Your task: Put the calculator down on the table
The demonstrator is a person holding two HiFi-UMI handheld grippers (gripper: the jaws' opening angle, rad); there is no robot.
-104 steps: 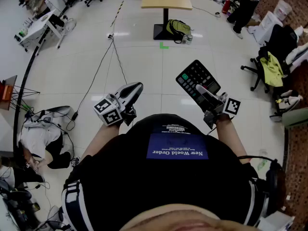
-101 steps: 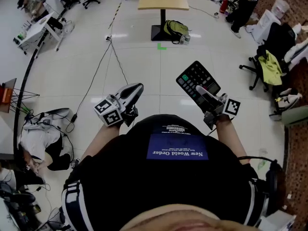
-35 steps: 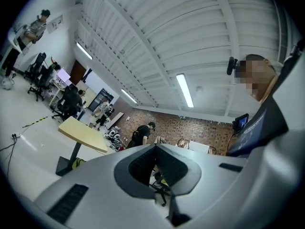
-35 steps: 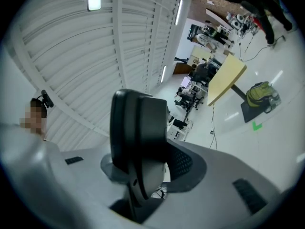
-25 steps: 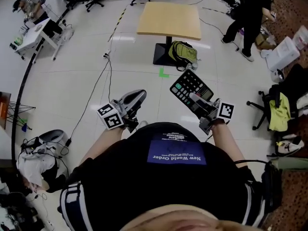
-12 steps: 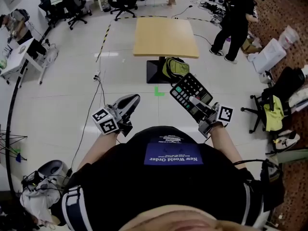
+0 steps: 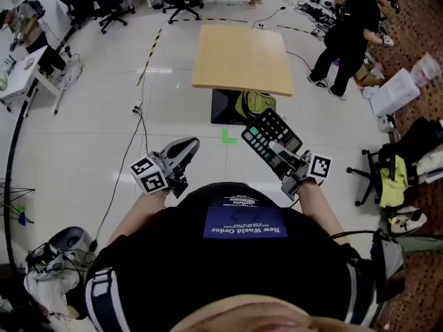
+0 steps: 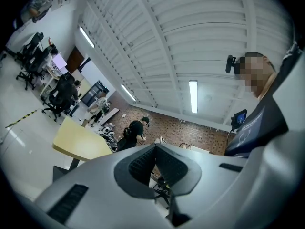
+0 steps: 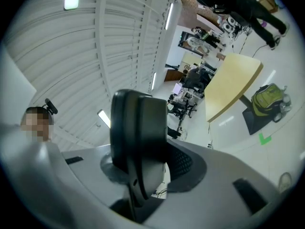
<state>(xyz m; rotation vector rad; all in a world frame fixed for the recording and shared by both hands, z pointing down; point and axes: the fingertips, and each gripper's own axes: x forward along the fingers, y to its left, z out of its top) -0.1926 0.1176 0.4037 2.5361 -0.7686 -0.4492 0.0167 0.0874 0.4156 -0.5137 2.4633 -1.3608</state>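
Observation:
A black calculator [image 7: 268, 138] with grey and white keys sticks out tilted from my right gripper [image 7: 277, 149], which is shut on its near end. In the right gripper view the calculator [image 9: 137, 137] stands edge-on between the jaws. My left gripper [image 7: 190, 144] is held out level beside it, shut with nothing in it; its dark ribbed pads [image 8: 143, 165] meet in the left gripper view. The light wooden table [image 7: 240, 57] stands ahead on the white floor, bare-topped. It also shows as a yellow slab, the table [image 9: 232, 82], beyond the right jaws.
A green backpack [image 7: 255, 105] lies at the table's black base [image 7: 223, 106]. A person in black [image 7: 348, 30] stands right of the table. Office chairs [image 7: 391, 164] with clothes crowd the right side, a cable [image 7: 131, 144] runs across the floor at left, and desks [image 7: 28, 61] stand far left.
The table and backpack have come much nearer in the head view as I walked toward them. Both grippers keep their pose, the calculator still held in the right one.

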